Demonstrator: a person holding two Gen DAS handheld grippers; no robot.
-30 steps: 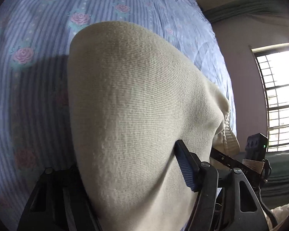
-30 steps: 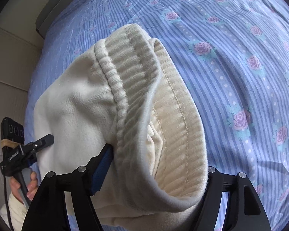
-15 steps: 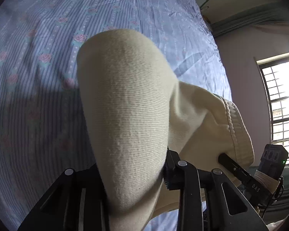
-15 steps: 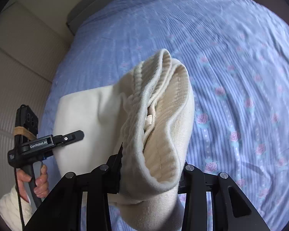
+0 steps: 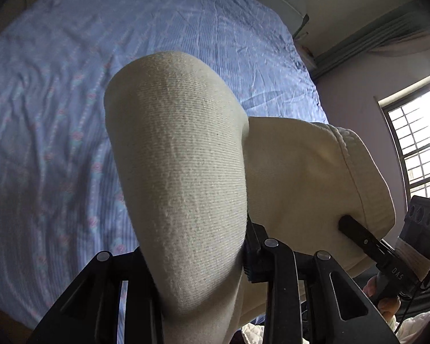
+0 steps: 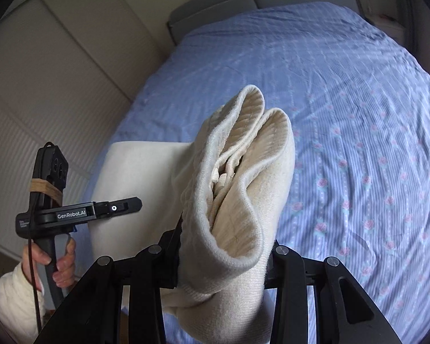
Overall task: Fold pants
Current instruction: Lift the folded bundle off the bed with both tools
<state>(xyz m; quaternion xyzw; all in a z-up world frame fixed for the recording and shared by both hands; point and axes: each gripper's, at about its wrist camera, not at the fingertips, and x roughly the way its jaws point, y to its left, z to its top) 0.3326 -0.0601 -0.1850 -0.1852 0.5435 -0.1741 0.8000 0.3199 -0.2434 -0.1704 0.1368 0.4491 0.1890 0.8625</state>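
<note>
Above a blue rose-print bed: 1 pair of cream knit pants, lifted clear of the sheet and slung between 2 grippers. Left gripper, fingers clamped on a folded fabric edge. Right gripper, fingers clamped on the bunched waistband with drawstring. Long axis runs gripper to gripper; cloth hangs below both, neither hand evidently nearer the bed.

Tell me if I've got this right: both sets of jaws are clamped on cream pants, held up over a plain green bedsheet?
Nearly. Both grip the cream pants, but the bedsheet is blue-striped with pink roses, not plain green; the right wrist view shows it best.
</note>
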